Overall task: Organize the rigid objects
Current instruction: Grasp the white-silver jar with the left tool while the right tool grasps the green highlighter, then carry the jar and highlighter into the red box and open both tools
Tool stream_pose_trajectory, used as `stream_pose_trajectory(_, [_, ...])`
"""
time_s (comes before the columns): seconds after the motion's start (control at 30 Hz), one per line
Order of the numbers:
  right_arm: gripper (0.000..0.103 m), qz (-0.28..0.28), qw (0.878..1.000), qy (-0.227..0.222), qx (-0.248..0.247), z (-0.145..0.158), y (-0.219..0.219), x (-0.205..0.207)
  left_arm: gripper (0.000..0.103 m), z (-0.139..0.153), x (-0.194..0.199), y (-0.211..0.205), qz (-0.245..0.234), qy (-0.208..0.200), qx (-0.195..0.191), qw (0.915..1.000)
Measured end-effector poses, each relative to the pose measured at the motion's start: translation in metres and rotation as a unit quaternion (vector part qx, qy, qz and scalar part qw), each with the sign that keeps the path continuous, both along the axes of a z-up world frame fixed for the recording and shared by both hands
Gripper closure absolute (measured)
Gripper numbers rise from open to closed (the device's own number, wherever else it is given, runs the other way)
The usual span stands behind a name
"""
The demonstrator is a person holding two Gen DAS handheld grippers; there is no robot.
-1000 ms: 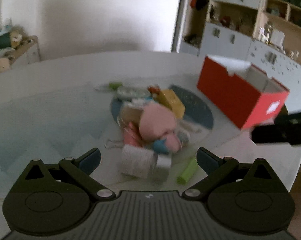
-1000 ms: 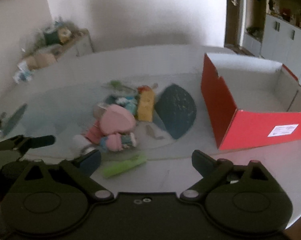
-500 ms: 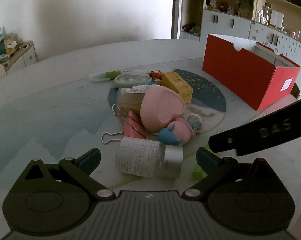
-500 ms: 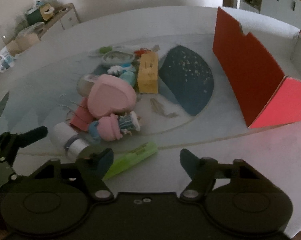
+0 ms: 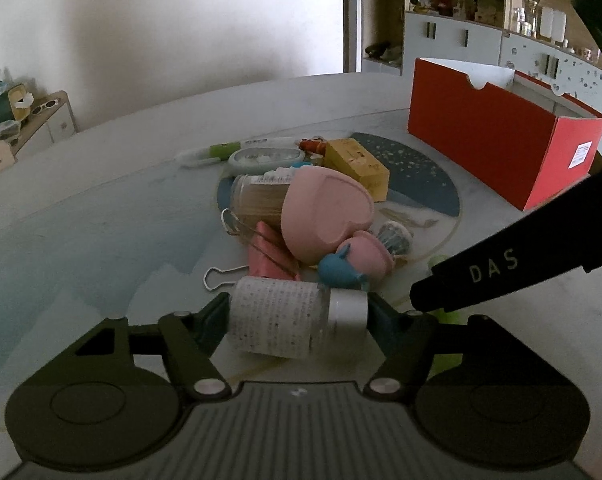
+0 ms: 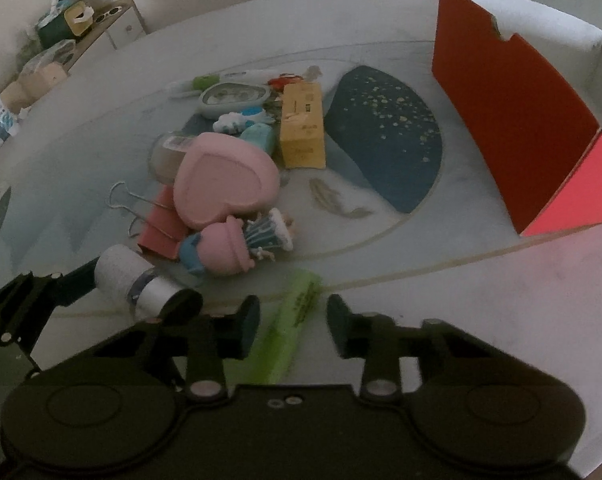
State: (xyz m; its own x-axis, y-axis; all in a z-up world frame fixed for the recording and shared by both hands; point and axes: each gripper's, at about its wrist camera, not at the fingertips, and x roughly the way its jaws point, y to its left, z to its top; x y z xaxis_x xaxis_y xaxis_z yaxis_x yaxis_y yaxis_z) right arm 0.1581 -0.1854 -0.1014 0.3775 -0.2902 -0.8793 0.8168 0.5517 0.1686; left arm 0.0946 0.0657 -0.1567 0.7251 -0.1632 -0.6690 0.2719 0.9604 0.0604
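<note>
While the left tool (image 5: 299, 314) closes, its pads press both ends of the white labelled bottle (image 5: 289, 320) lying on the table (image 5: 101, 216); the right tool (image 6: 293, 330) is closing around the green highlighter (image 6: 293, 328), pads apart from it.

A glossy pink heart-shaped case (image 6: 225, 184) tops the pile beside a mustard-yellow carton (image 6: 303, 126), a lime-green highlighter pen (image 6: 293, 320), and a red cardboard box (image 5: 497, 152) with white inside.
</note>
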Motion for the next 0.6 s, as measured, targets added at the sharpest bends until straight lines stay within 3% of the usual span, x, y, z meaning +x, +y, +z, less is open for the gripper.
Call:
stream_pose_trajectory(0.17, [0.087, 0.004, 1.0, -0.004, -0.004, 0.001, -0.002, -0.006, 0.031, 0.0, -0.001, 0.001, 0.004, 0.002, 0.004, 1.0])
stream_pose_trajectory(0.2, [0.087, 0.006, 1.0, -0.007, -0.006, 0.002, -0.001, -0.009, 0.032, 0.001, -0.002, 0.001, -0.063, 0.004, 0.002, 0.998])
stream_pose_trajectory(0.6, [0.088, 0.011, 0.998, -0.056, -0.017, 0.034, -0.016, -0.066, 0.032, 0.028, -0.015, -0.011, -0.082, 0.023, -0.03, 0.9959])
